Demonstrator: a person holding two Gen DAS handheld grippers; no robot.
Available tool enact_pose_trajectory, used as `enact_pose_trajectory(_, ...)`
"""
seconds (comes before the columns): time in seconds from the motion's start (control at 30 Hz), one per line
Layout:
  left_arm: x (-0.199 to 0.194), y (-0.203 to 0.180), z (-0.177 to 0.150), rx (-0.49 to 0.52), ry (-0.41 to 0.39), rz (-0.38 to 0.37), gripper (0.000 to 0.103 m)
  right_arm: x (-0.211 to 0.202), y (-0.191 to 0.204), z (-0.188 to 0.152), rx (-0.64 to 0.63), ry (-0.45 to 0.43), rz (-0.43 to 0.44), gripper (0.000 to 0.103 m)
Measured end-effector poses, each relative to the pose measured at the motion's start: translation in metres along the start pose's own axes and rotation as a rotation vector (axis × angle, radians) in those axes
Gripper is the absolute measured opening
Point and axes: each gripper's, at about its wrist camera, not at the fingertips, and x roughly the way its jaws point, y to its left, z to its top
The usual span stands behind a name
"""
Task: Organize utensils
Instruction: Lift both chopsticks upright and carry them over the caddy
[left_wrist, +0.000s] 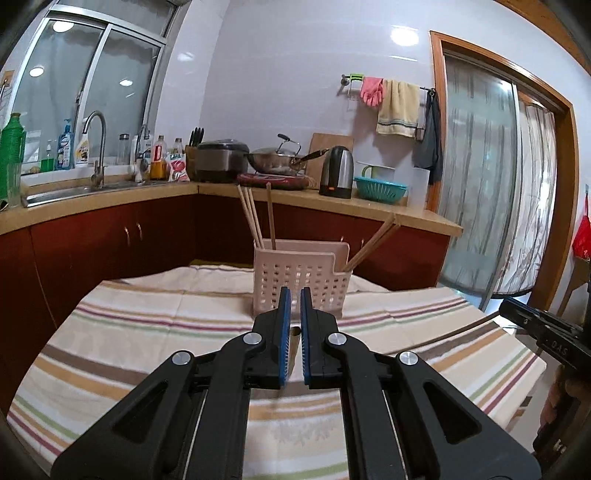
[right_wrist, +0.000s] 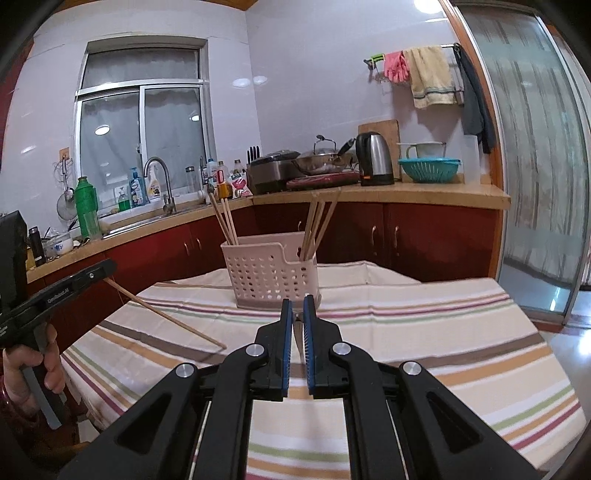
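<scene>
A pale pink perforated utensil basket (left_wrist: 301, 280) stands on the striped tablecloth, also in the right wrist view (right_wrist: 271, 271). Wooden chopsticks (left_wrist: 251, 216) stand in its left compartment and more lean in its right compartment (right_wrist: 317, 225). My left gripper (left_wrist: 294, 295) is shut on one chopstick (left_wrist: 294, 347), seen end-on between the blue pads. In the right wrist view that chopstick (right_wrist: 166, 314) slants from the left gripper (right_wrist: 107, 266) down to the cloth. My right gripper (right_wrist: 299, 301) is nearly shut with a thin object between its pads; I cannot tell what.
The striped tablecloth (right_wrist: 424, 332) covers the table. Behind it runs a kitchen counter (left_wrist: 369, 208) with red cabinets, a sink, bottles, a rice cooker, a wok, a kettle (left_wrist: 337, 171) and a teal colander. A glass sliding door (right_wrist: 535, 147) is on the right.
</scene>
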Motion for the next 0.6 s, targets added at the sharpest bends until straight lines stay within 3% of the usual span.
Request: enact_pose_trajectory(0.6, 0.063, -0.001, 0.036, 0.019, -0.028, -0.029, 0.006, 0.058, 0.008, 0.052, -0.07, -0.046, 0.007, 0.007)
